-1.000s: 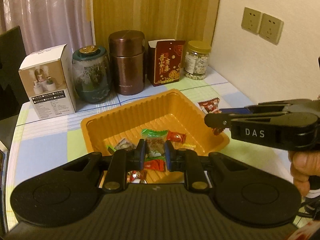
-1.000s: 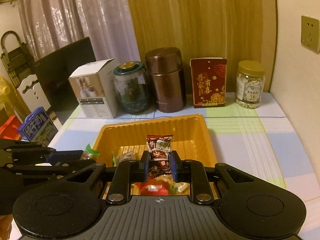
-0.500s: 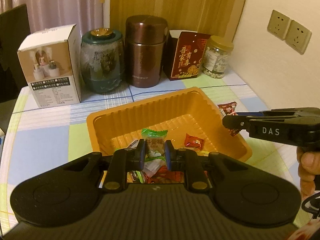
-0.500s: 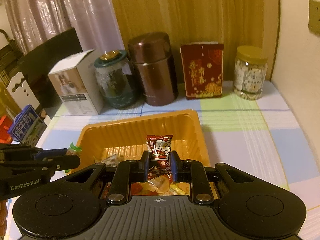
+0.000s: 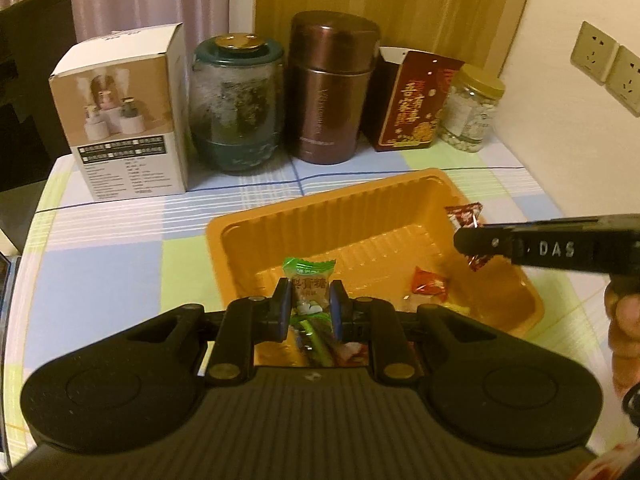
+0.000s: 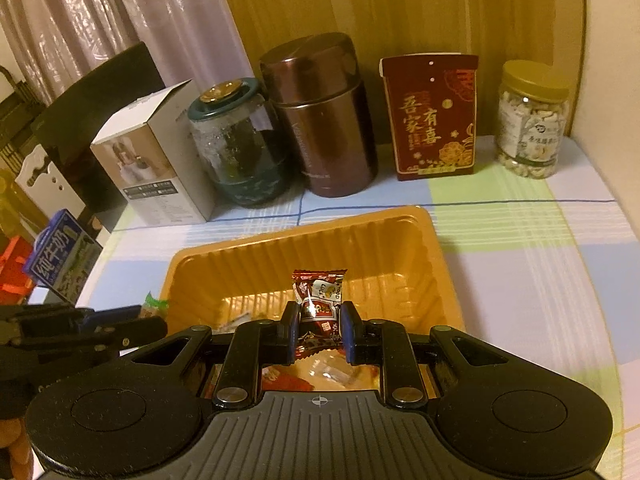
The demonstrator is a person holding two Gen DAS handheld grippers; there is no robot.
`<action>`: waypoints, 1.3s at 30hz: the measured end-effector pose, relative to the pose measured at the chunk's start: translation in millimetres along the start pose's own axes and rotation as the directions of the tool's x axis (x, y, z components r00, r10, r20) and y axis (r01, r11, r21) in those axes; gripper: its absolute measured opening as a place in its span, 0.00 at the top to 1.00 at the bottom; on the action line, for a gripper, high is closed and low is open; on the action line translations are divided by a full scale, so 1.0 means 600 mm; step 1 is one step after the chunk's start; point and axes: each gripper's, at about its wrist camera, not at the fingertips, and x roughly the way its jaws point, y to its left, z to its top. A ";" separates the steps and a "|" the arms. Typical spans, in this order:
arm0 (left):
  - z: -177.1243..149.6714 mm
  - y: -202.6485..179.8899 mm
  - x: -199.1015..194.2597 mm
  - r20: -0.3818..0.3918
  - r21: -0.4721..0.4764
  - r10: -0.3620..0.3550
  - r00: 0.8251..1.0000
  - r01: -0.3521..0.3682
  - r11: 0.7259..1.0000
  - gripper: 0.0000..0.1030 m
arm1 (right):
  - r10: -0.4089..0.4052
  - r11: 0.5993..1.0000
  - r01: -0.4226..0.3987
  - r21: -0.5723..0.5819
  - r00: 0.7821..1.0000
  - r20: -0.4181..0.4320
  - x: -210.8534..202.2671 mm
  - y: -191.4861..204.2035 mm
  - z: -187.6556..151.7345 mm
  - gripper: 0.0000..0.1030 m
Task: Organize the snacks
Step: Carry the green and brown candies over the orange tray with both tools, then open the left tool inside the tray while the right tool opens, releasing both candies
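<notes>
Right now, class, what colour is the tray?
Orange tray, clearest in the right wrist view.

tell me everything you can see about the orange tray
The orange tray is a rectangular tub of thin, glossy plastic with ribbed walls, rounded corners and a flat rim. It sits open on the checked tablecloth, in front of a row of jars and boxes. A few wrapped candies lie on its floor at the near end; the far end is bare. Both hand-held grippers hang over it, each holding a candy; neither visibly touches it.

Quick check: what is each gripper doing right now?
Left gripper: shut on green-wrapped candy.
Right gripper: shut on dark red-wrapped candy.
</notes>
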 end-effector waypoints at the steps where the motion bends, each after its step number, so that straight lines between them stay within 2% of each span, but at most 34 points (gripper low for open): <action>1: 0.000 0.004 0.001 0.000 -0.003 0.003 1.000 -0.003 1.000 0.83 | 0.001 1.000 -0.001 0.004 1.000 -0.002 0.003 0.000 0.003 0.79; 13: 0.013 0.012 0.033 0.007 -0.055 -0.048 0.999 0.048 0.997 0.83 | -0.012 1.000 0.012 -0.001 1.000 -0.029 0.041 0.006 0.016 0.79; 31: 0.027 -0.039 0.087 0.013 -0.063 -0.130 0.991 0.131 0.989 0.82 | -0.039 0.998 0.041 0.041 0.998 -0.046 0.058 -0.024 0.009 0.79; 32: 0.027 -0.040 0.088 0.015 -0.062 -0.132 0.991 0.133 0.989 0.82 | -0.040 0.998 0.042 0.043 0.998 -0.045 0.058 -0.025 0.010 0.78; 33: 0.027 -0.040 0.089 0.022 -0.060 -0.126 0.992 0.127 0.990 0.75 | -0.040 0.998 0.042 0.045 0.998 -0.045 0.058 -0.026 0.010 0.78; 35: 0.026 -0.040 0.088 0.028 -0.057 -0.110 0.993 0.112 0.992 0.69 | -0.042 0.998 0.044 0.047 0.998 -0.045 0.057 -0.028 0.010 0.78; 39: 0.025 -0.034 0.087 0.026 -0.056 -0.097 0.995 0.099 0.994 0.69 | -0.042 0.997 0.045 0.057 0.998 -0.047 0.057 -0.034 0.009 0.79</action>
